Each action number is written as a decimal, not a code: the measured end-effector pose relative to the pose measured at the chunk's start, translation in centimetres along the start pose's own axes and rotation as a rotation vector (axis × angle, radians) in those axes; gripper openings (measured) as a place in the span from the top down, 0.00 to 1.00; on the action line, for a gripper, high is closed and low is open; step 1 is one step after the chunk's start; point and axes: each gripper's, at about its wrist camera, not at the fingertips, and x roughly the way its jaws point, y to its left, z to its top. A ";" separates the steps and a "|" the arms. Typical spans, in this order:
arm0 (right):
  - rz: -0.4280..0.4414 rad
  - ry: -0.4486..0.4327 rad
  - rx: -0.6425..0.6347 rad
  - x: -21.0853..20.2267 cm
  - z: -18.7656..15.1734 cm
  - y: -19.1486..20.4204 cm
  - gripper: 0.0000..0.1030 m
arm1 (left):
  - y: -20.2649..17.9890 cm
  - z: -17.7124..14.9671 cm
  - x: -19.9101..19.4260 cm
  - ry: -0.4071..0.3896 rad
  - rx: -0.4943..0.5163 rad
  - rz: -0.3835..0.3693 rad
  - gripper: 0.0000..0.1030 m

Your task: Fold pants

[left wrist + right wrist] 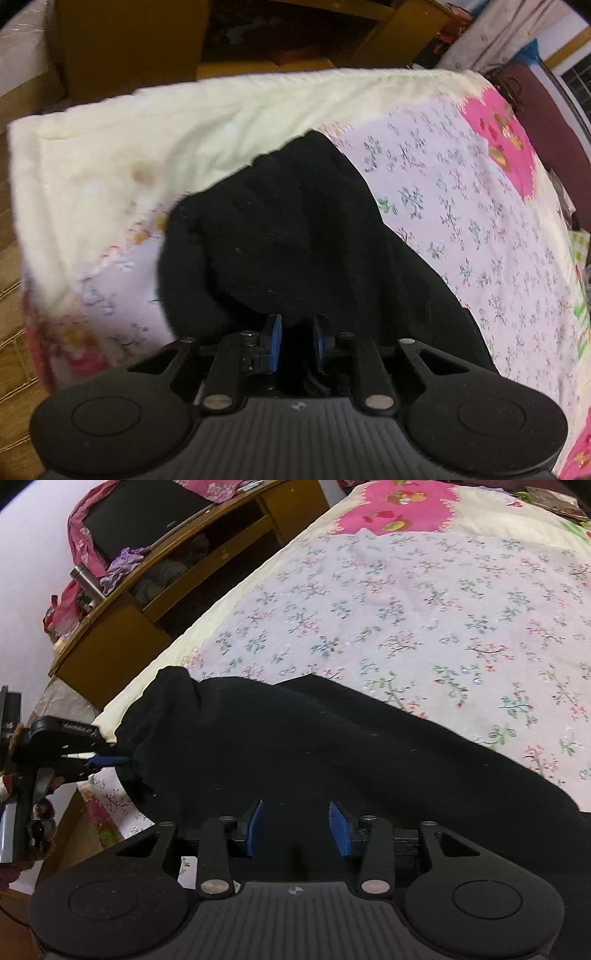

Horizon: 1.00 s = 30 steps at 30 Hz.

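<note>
The black pants [332,746], soft, limp and light, lie near the bed's [424,609] corner, left gripper [295,341] pinching their edge, right gripper [299,829] released above them; best held by hems.

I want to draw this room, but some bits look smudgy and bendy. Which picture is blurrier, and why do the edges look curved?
Left wrist view: blurrier, with the cream quilt edge smeared at left; the black fabric pants are so dark that folds barely show. Right wrist view: sharper, the flower print on the floral bedsheet reads clearly. Both views: the fisheye lens bends straight lines, like the brown wooden shelf unit, and darkens the corners.
</note>
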 end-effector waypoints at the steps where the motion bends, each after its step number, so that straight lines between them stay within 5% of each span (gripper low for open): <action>1: 0.001 0.002 -0.003 0.1 0.0 0.2 0.67 | -0.1 0.1 0.5 0.004 -0.005 0.003 0.74; 7: 0.004 0.007 -0.017 -0.1 -0.1 0.6 0.65 | 1.1 -0.4 0.8 -0.004 -0.060 0.030 0.63; 14: -0.007 0.010 -0.017 -0.1 0.0 0.4 0.65 | 2.6 0.6 2.3 -0.069 -0.154 0.023 0.63; 17: -0.015 0.020 -0.023 0.2 -0.1 0.4 0.65 | 1.2 1.2 2.7 -0.098 -0.122 0.042 0.64; 22: -0.012 0.029 -0.027 0.4 -0.3 0.5 0.65 | 0.6 1.7 2.5 -0.101 -0.056 0.053 0.84; 30: -0.001 0.022 -0.030 0.5 -0.2 0.3 0.65 | 2.7 1.9 0.2 -0.124 -0.124 -0.033 0.87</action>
